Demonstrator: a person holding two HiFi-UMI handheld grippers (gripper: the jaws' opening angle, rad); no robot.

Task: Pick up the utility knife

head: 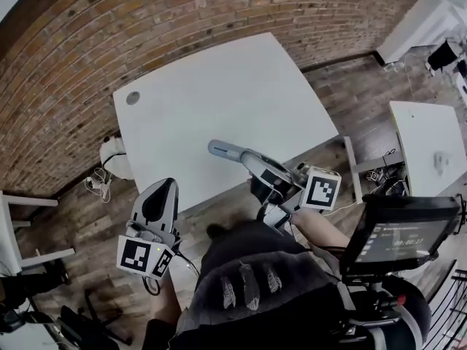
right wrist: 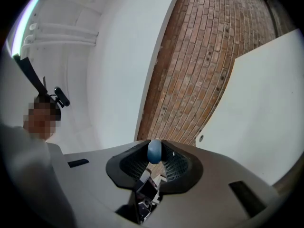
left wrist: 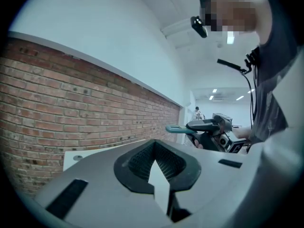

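Right gripper holds the blue utility knife

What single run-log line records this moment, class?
left gripper: shut, empty | right gripper: shut on utility knife | position: held in air over near edge of white table
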